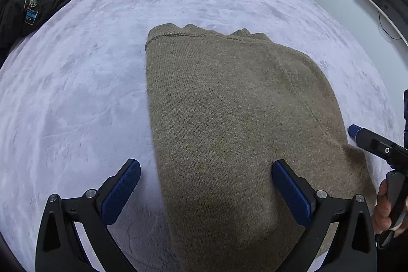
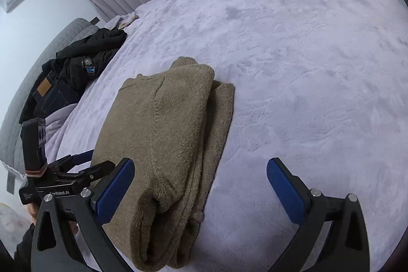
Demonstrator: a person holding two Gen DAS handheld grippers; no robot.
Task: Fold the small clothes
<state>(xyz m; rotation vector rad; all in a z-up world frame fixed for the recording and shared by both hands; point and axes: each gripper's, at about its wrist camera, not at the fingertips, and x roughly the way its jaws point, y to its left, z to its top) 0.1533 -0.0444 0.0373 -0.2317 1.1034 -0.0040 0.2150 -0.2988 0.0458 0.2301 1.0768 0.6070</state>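
Both sets of fingers stand wide apart and grip nothing. The left gripper point(image 1: 206, 176) hovers over the near left edge of the sweater point(image 1: 229, 119), one pad above the bare bed point(image 1: 76, 93) and the other above the knit, with no pad pressing on the cloth. The right gripper point(image 2: 200, 179) hangs over the near right edge of the sweater point(image 2: 165, 131), its left finger over the knit and its right finger over bare blanket, again with nothing clamped between them. The sweater lies near the middle of the bed, toward the near side, folded lengthwise into a narrow stack; in the right wrist view several layers show at the near end and along the right edge, where a lower layer sticks out a little beside the top one. So the side folds look done, and the piece seems released. What is likely left is a crosswise fold to shorten it, perhaps a tidying of the offset right edge, and then the other garments: a dark pile point(image 1: 33, 1) sits at the far left of the bed, apparently unfolded, well apart from the sweater.
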